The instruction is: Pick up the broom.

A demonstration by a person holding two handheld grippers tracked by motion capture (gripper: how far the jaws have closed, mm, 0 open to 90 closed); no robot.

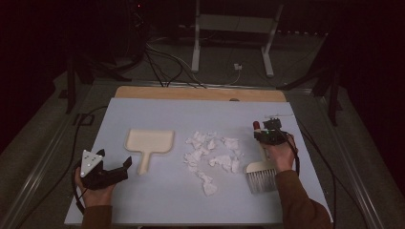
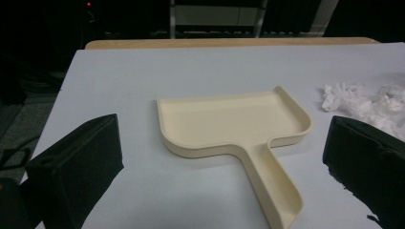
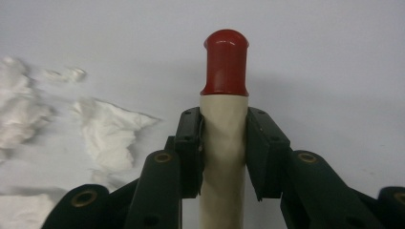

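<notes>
A cream dustpan (image 1: 145, 143) lies flat on the table's left half, its handle towards the person; it also lies ahead of the jaws in the left gripper view as the dustpan (image 2: 234, 124). My left gripper (image 1: 125, 168) rests just left of that handle, open and holding nothing. A pile of crumpled white paper scraps (image 1: 212, 155) lies mid-table. My right gripper (image 1: 264, 135) is shut on the cream handle of a brush (image 1: 261, 176), whose grey bristles point towards the person. In the right gripper view the pads (image 3: 188, 152) squeeze the brush handle (image 3: 223, 143) below its red cap.
The pale blue table top (image 1: 191, 114) has a wooden strip along its far edge. Cables and metal stand legs (image 1: 196, 43) lie on the floor beyond. Paper scraps (image 2: 367, 102) sit to the right of the dustpan.
</notes>
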